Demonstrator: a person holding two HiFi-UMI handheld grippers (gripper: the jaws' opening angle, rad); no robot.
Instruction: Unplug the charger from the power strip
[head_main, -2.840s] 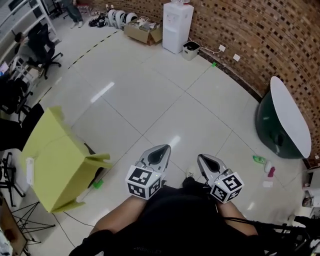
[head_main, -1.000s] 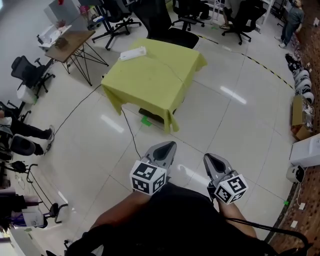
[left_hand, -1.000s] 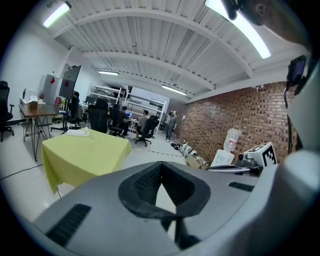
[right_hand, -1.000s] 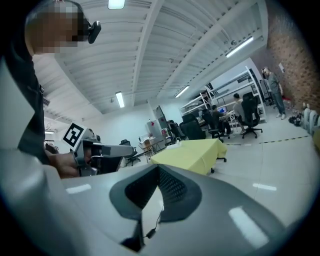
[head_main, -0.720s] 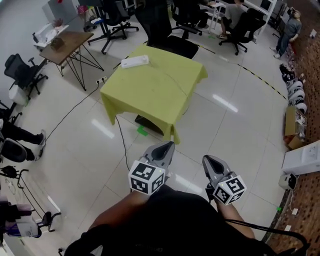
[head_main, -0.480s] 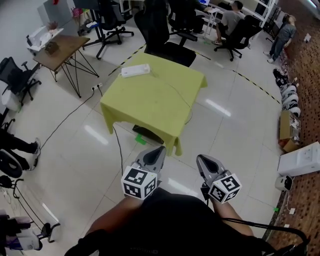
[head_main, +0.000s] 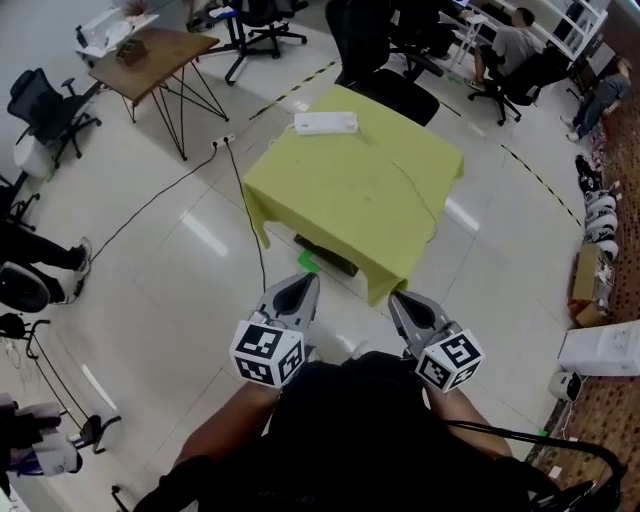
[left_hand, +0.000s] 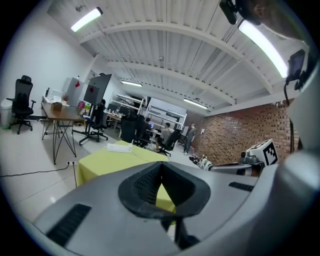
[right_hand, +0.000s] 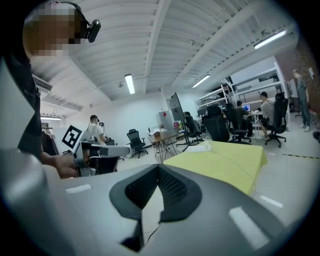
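1. Head view: the left claw (head_main: 303, 285), grey with a black-and-white marker cube on its back, is held out low in front of the person. Its jaws are pinched together and empty.
2. Beside it, the matching right claw (head_main: 399, 301) is just as tightly closed, with nothing in it. Both hang over glossy white floor tiles (head_main: 190, 290), short of the table.
3. Ahead stands the square tabletop (head_main: 360, 190) draped in a yellow-green cloth. The white oblong power strip (head_main: 325, 123) lies near its far left corner, well apart from both claws. A thin lead (head_main: 412, 190) trails from it across the cloth. The charger itself is too small to pick out here.
4. A black cable (head_main: 180, 195) snakes over the floor towards a brown wooden desk (head_main: 150, 48).
5. Left gripper view: the left claw (left_hand: 161, 167) shows its dark ribbed pads meeting, with nothing between them. Beyond them the yellow tabletop (left_hand: 102, 160) carries the power strip (left_hand: 119, 147), far off. The right claw (left_hand: 235, 167) shows at the right.
6. Right gripper view: the right claw (right_hand: 157, 169) is clamped shut on nothing. The tabletop (right_hand: 225, 162) lies ahead to the right, the power strip (right_hand: 199, 148) pale on its far side. The left claw (right_hand: 102, 150) is alongside at the left.
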